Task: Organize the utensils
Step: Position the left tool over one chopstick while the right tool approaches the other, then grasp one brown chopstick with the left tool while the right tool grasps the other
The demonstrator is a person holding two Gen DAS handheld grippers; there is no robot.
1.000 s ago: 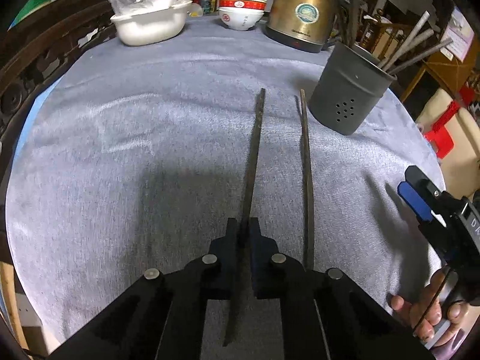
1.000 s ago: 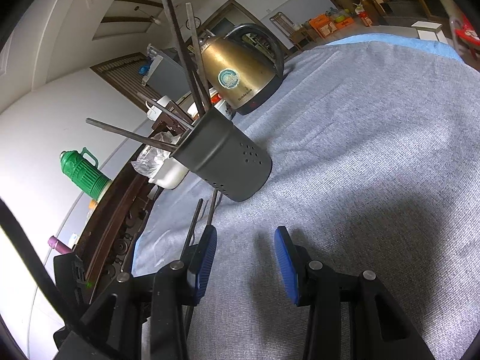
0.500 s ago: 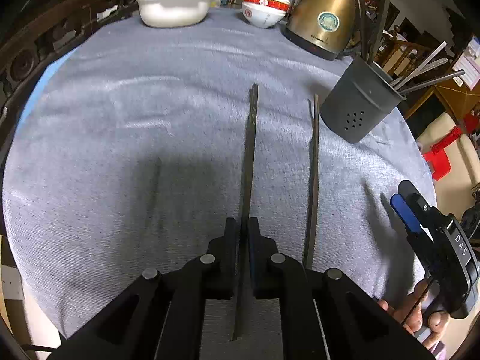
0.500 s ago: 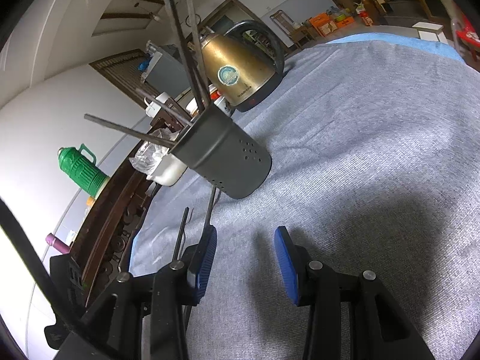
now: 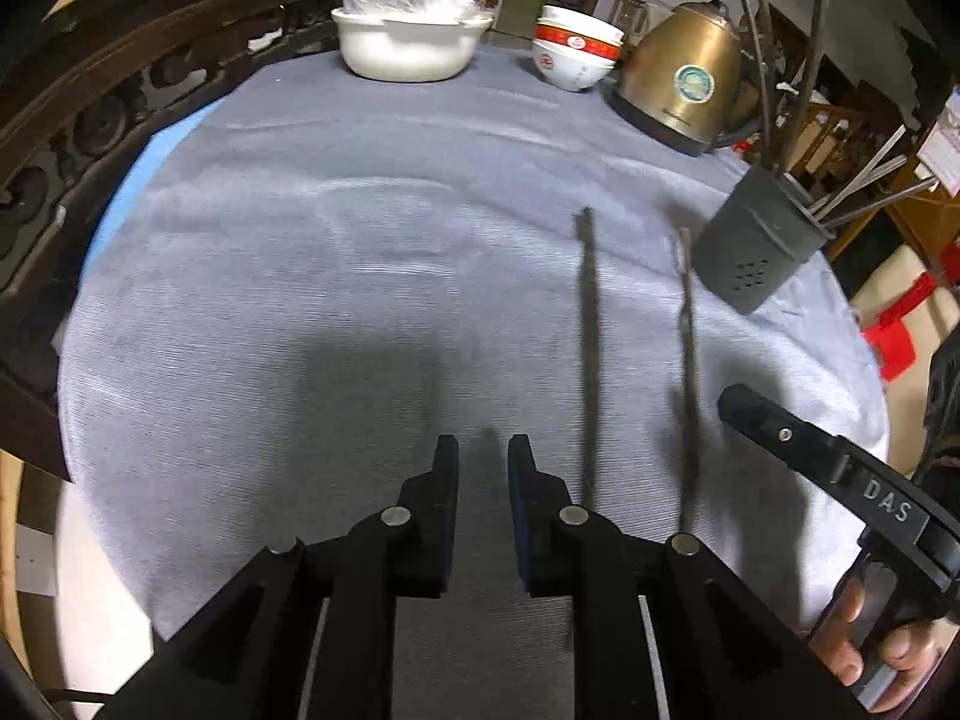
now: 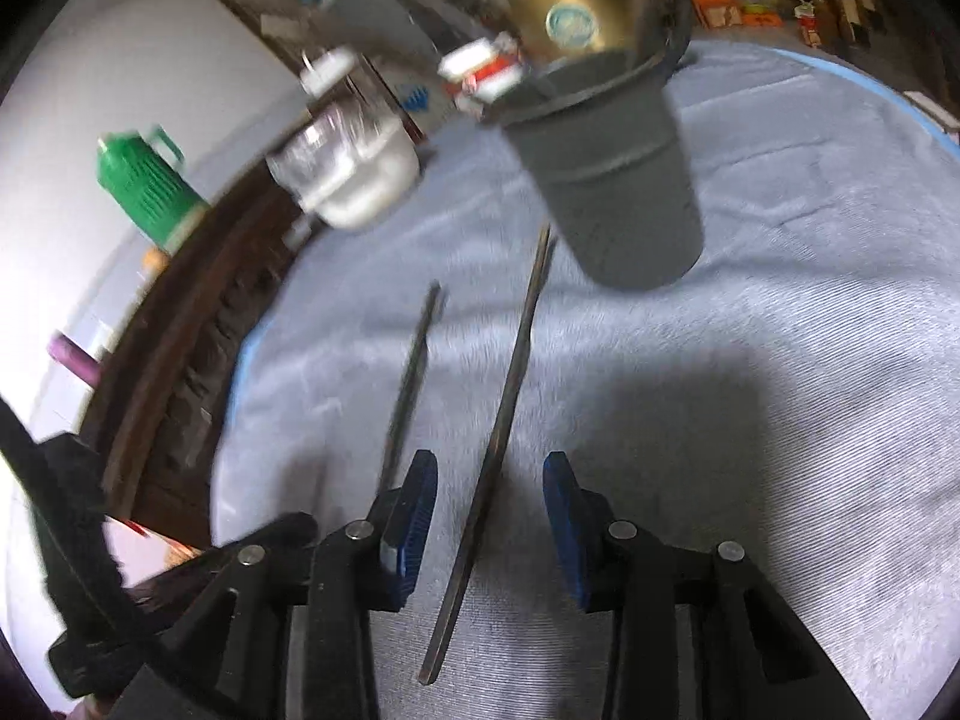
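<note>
Two dark chopsticks lie side by side on the grey tablecloth: one (image 5: 588, 354) (image 6: 414, 378) and another (image 5: 689, 372) (image 6: 504, 414). A dark grey utensil holder (image 5: 759, 243) (image 6: 606, 180) with several chopsticks in it stands beyond their far ends. My left gripper (image 5: 483, 459) is open and empty, left of both chopsticks. My right gripper (image 6: 487, 483) is open and straddles the second chopstick, which lies between its blue pads without being gripped. Its body also shows in the left wrist view (image 5: 840, 468).
At the table's far side stand a gold kettle (image 5: 684, 84), stacked red-and-white bowls (image 5: 573, 54) and a white dish covered in plastic (image 5: 411, 30). A carved dark wooden rail (image 5: 90, 120) runs along the left. A green thermos (image 6: 147, 180) stands beyond it.
My left gripper has let go of the left chopstick and shifted left, jaws now open. My right gripper has swung over to straddle the right chopstick.
</note>
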